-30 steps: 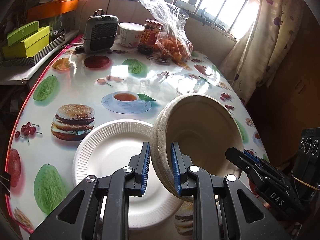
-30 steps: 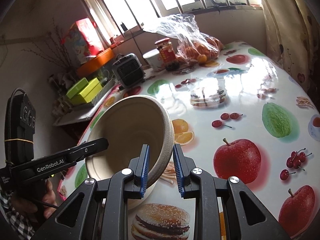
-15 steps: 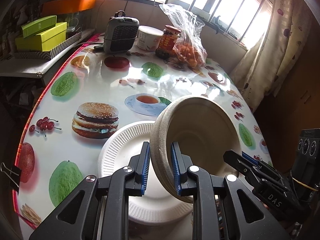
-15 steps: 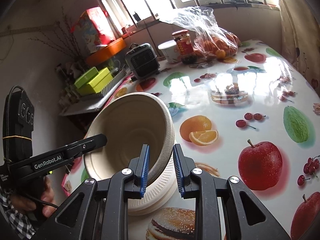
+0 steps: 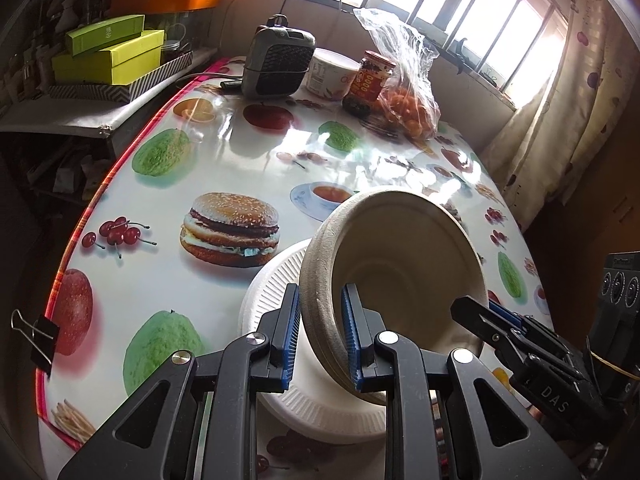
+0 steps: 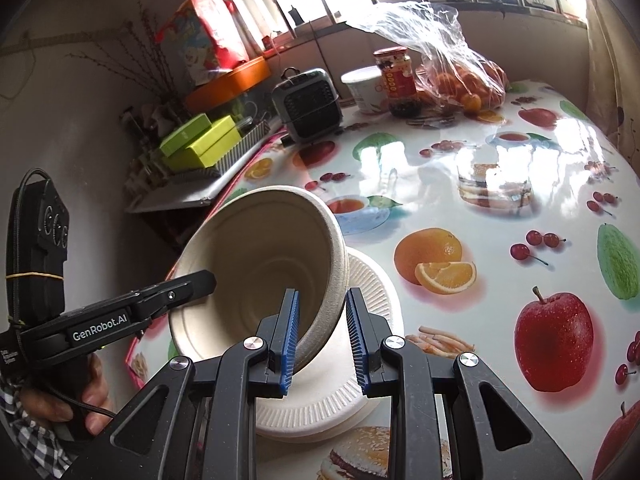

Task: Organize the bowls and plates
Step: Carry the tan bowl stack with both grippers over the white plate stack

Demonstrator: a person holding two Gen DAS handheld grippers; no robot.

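A beige paper bowl [image 5: 400, 264], its thick rim looking like nested bowls, hangs tilted just over a stack of white ribbed paper plates [image 5: 320, 412] on the fruit-print table. My left gripper [image 5: 320, 328] is shut on the bowl's near rim, one pad inside and one outside. My right gripper [image 6: 322, 328] is shut on the opposite rim of the same bowl [image 6: 264, 264], above the plates [image 6: 372, 292]. Each gripper shows in the other's view: the right one [image 5: 480, 320] and the left one [image 6: 192, 284], held by a hand in a checked sleeve.
At the table's far end stand a grey heater [image 5: 278, 62], a white tub [image 5: 332, 74], a red-labelled jar [image 5: 370, 80] and a plastic bag of oranges [image 5: 408, 108]. Green boxes [image 5: 110, 54] sit on a side shelf. A binder clip [image 5: 38, 334] grips the table's edge.
Both grippers have carried the bowl across the table, so it now hangs over the plate stack instead of beside it. The grips on the rim are unchanged.
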